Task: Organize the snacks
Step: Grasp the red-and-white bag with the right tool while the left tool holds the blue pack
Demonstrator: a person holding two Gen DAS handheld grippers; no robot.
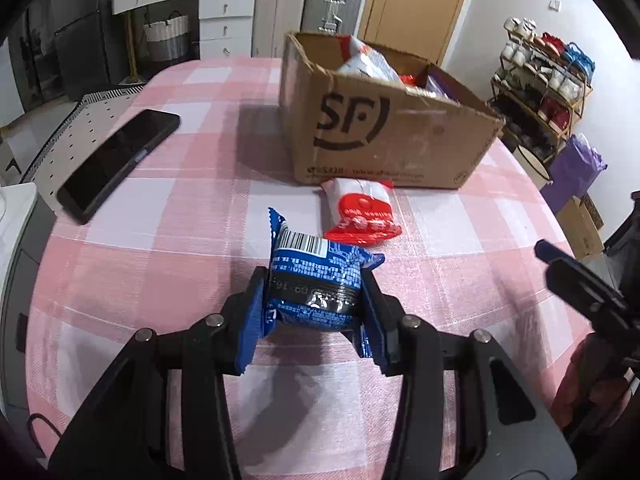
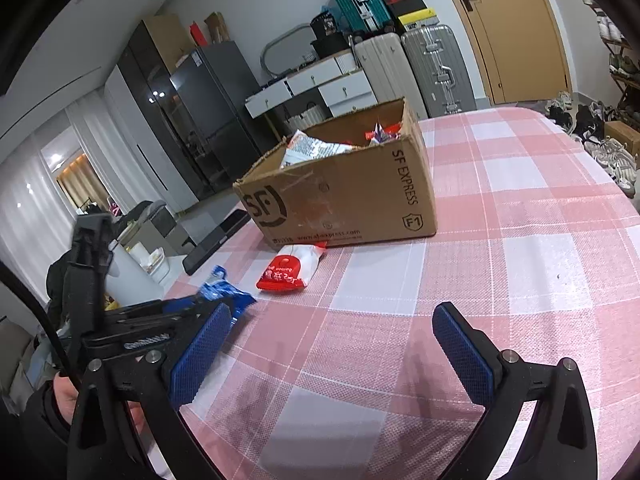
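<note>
Left gripper (image 1: 314, 300) is pinching blue snack packet (image 1: 316, 280) low over pink checked tablecloth (image 1: 160, 264); right gripper (image 2: 332, 344) is hanging wide, empty; lifting packet above the SF cardboard box (image 1: 384, 136) rim before releasing looks advisable.

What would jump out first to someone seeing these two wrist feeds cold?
Probably the blue snack packet pinched in the left gripper just above the pink checked tablecloth. Next, the open SF cardboard box further back on the table, already holding snack bags, with a red-and-white packet lying right in front of it. The right gripper hangs open and empty.
</note>
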